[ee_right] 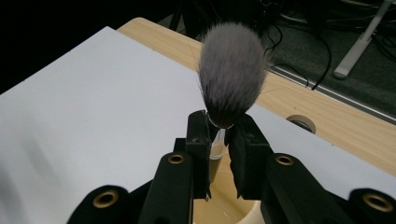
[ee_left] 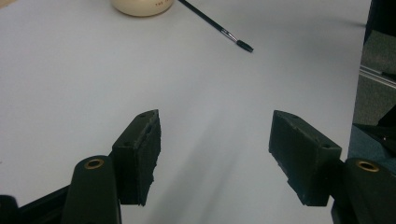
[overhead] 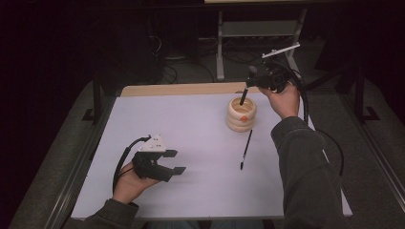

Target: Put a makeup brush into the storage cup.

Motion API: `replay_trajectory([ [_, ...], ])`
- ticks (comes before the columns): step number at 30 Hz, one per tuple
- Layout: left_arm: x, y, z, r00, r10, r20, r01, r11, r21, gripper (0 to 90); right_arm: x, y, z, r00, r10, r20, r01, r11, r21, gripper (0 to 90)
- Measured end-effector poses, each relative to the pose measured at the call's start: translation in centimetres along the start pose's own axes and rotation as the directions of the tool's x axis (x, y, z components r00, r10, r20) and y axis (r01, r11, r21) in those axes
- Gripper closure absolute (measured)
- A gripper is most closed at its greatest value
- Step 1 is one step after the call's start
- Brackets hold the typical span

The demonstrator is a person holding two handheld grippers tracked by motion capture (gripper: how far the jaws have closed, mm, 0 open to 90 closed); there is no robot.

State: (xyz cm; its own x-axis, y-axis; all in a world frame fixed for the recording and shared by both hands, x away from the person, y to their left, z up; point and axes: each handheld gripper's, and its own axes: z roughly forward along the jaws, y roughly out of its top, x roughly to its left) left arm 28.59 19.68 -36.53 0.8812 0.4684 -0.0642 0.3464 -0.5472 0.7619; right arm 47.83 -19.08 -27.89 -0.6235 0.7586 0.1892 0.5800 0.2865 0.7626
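From the high view, the right gripper clenched a big brush above the cream holder, the handle's lower end reaching into its mouth. A thin brush lay on the white table just beside the holder. The left gripper rested near the front edge, its jaws spread and empty.

In the left gripper view, the jaws stood apart over bare table, with the thin brush and the holder beyond.

In the right gripper view, the jaws pinched the big brush just below its grey bristles, over the holder.
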Motion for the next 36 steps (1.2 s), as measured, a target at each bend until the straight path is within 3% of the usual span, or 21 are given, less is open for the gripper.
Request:
replay_trajectory([
  [13,-0.1,0.0,0.1,1.0000,-0.002,0.001,0.002,1.0000,0.009,33.6,-0.3,-1.2,0.9,0.9992,0.037,-0.012,-0.037,0.999,0.008,77.3],
  [18,-0.1,0.0,0.1,1.0000,0.002,0.000,-0.002,0.9999,0.011,33.6,-0.5,-1.5,1.2,0.9998,0.019,-0.010,-0.019,1.000,0.009,77.3],
  [36,-0.1,0.0,0.1,1.0000,-0.002,0.003,0.002,0.9999,0.012,33.6,-0.4,-2.1,2.1,0.9992,0.038,-0.015,-0.038,0.999,0.029,77.3],
])
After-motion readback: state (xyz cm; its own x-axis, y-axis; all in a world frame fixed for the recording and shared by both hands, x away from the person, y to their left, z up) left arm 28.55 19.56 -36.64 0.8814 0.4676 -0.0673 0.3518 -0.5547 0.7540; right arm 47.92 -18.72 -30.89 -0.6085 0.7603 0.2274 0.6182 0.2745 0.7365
